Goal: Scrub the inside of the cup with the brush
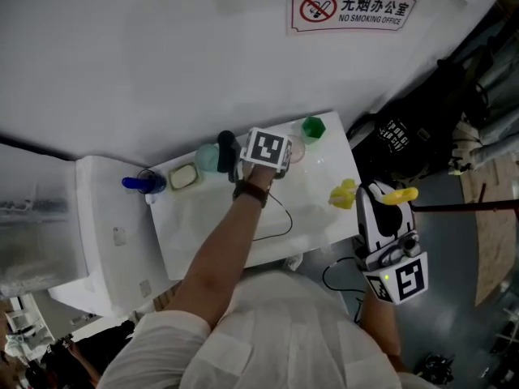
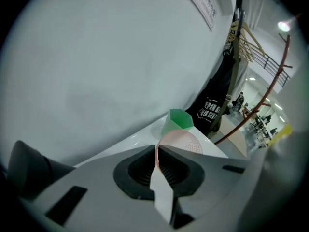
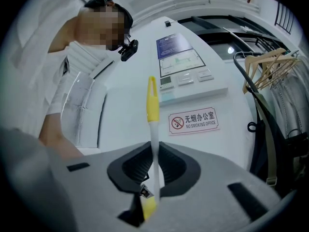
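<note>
A white table [image 1: 212,221] seen from above. At its far edge, near the far right corner, the left gripper [image 2: 157,154] has its jaws pressed together on the wall of a clear pinkish cup [image 2: 187,142] – a green cup [image 1: 313,127] stands just beside. Off the table's right edge, the right gripper [image 3: 153,164] pinches a white-and-yellow brush [image 3: 152,105].

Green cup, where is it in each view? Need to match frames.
Head view: green cup at the far right corner of the table, upper middle of the picture.
Left gripper view: centre, just beyond the jaws.
Right gripper view: not in it.
Shared landmark: no-smoking sign on the wall, in all three views.
</note>
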### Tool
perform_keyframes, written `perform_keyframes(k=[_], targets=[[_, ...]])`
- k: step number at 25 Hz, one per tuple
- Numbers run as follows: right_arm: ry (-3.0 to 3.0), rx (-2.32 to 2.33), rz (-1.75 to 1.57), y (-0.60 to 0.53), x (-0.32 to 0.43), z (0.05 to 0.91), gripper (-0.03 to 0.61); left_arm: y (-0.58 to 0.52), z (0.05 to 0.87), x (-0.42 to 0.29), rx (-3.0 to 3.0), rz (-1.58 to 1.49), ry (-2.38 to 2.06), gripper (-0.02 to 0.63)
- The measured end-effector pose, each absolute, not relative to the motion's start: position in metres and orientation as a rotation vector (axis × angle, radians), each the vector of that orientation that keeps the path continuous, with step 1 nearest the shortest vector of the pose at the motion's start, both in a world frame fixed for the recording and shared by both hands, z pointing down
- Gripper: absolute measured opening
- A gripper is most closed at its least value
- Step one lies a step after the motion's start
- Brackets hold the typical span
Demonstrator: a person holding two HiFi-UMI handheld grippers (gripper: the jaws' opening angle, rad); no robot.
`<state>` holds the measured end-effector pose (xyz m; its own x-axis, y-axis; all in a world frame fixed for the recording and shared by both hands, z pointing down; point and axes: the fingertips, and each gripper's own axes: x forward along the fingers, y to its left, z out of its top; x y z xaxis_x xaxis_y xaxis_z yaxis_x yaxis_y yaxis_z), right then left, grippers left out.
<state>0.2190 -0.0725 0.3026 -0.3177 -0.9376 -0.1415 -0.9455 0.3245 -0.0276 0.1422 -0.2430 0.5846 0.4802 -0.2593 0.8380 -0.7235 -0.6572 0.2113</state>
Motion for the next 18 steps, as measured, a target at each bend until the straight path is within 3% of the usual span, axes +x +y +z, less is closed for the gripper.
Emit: perform_keyframes(k=[18], targets=[[2.441, -1.778, 0.046, -0.081, 0.228, 0.312, 0.038, -0.304, 0.591, 0.143, 2.185, 1.116, -0.959, 0.021]])
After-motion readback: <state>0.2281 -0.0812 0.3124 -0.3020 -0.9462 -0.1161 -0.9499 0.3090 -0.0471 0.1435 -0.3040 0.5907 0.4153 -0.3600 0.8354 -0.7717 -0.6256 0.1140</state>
